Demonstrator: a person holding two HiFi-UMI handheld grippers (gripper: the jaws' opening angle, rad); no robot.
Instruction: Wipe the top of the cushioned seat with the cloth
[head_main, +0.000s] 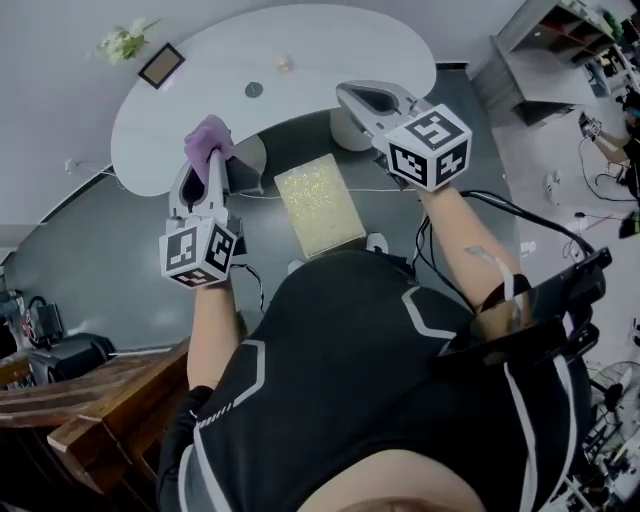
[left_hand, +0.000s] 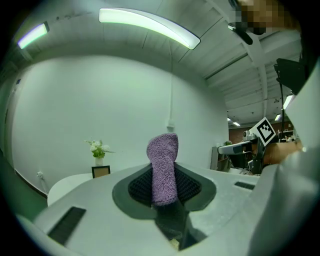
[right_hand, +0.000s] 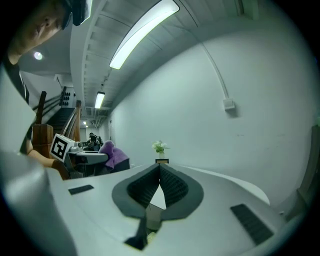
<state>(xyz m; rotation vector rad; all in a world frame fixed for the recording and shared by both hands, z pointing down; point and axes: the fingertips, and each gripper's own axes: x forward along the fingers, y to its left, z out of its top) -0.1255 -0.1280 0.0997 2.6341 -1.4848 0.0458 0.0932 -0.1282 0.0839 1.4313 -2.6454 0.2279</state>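
Note:
The cushioned seat (head_main: 320, 203) is a pale yellow square pad low on the dark floor, between my two grippers in the head view. A purple fluffy cloth (head_main: 208, 140) sticks up out of my left gripper (head_main: 207, 166), which is shut on it and held left of the seat and apart from it. In the left gripper view the cloth (left_hand: 163, 167) stands upright between the dark pads. My right gripper (head_main: 346, 95) is held up to the right of the seat; its pads (right_hand: 170, 182) meet at the tips with nothing between them. The right gripper view shows the cloth (right_hand: 113, 154) at the left.
A white curved table (head_main: 300, 50) lies beyond the seat, with a small picture frame (head_main: 161, 65) and a flower vase (head_main: 122, 40) on it. Wooden furniture (head_main: 90, 400) is at the lower left. Grey shelving (head_main: 540, 50) and cables (head_main: 600, 150) are at the right.

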